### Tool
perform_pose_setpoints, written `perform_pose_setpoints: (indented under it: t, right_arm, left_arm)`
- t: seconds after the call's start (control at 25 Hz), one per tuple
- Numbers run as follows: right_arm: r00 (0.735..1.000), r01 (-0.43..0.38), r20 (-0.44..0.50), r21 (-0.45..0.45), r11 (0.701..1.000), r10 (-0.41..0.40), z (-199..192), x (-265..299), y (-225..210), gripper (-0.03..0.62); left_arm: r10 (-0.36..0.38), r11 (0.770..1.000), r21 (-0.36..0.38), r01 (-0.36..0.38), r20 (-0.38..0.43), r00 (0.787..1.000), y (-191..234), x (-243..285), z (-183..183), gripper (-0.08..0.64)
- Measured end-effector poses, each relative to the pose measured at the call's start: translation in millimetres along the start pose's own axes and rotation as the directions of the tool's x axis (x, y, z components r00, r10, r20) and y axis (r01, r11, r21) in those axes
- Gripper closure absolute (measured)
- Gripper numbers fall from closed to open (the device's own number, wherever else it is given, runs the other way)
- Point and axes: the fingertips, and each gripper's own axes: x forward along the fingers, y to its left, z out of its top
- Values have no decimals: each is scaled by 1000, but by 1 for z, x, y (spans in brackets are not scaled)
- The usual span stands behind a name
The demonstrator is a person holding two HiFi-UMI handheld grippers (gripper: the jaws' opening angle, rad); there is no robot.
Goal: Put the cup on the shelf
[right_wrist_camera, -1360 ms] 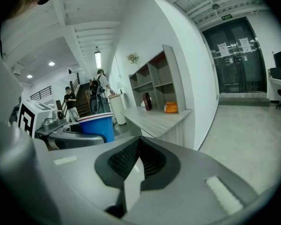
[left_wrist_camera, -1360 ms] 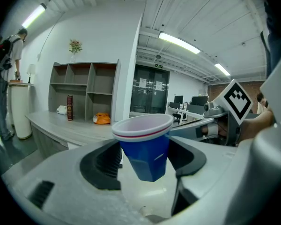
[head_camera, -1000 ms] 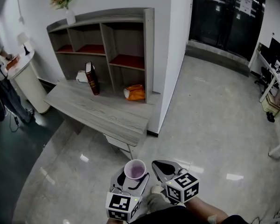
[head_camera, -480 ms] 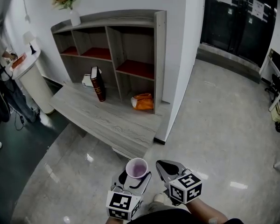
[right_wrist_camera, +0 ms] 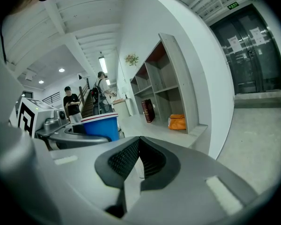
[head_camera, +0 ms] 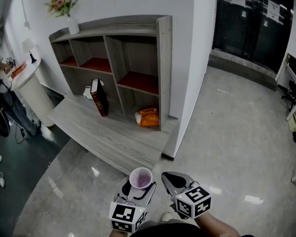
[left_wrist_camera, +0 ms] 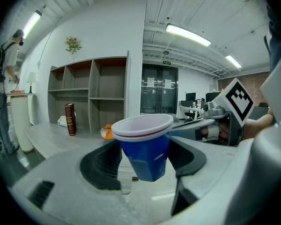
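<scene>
While your left gripper grips the blue cup upright for carrying to the shelf, your right gripper is clenched, empty.

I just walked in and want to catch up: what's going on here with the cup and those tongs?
Someone is working with hand-held tongs. The left tongs grip a blue cup upright over the floor. The right tongs are shut and empty beside it. The shelf stands ahead; the cup is not on it yet.
</scene>
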Motion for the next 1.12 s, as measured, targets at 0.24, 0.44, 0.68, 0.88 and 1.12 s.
perform_pose_setpoints:
  t: [0.24,0.44,0.68,0.88,1.12]
  right_arm:
    - [1000,7,19,8,1000,-7,10,13,-13,594]
    - [1000,7,23,6,1000,-7,21,24,-19,594]
    - [1000,20,16,11,1000,-20,32,43,-34,594]
    - [998,51,21,7,999,-51,54,64,-52,594]
    - [997,76,35,-7,997,-75,84,94,-69,594]
  left_arm:
    - [-7,1000,21,7,-4,1000,9,19,8,267]
    - [-2,1000,22,2,-9,1000,20,30,13,267]
    - [-16,999,37,16,-11,1000,41,54,28,267]
    - [-50,997,57,51,-11,999,60,78,46,267]
    - [-86,994,70,85,3,996,90,106,72,268]
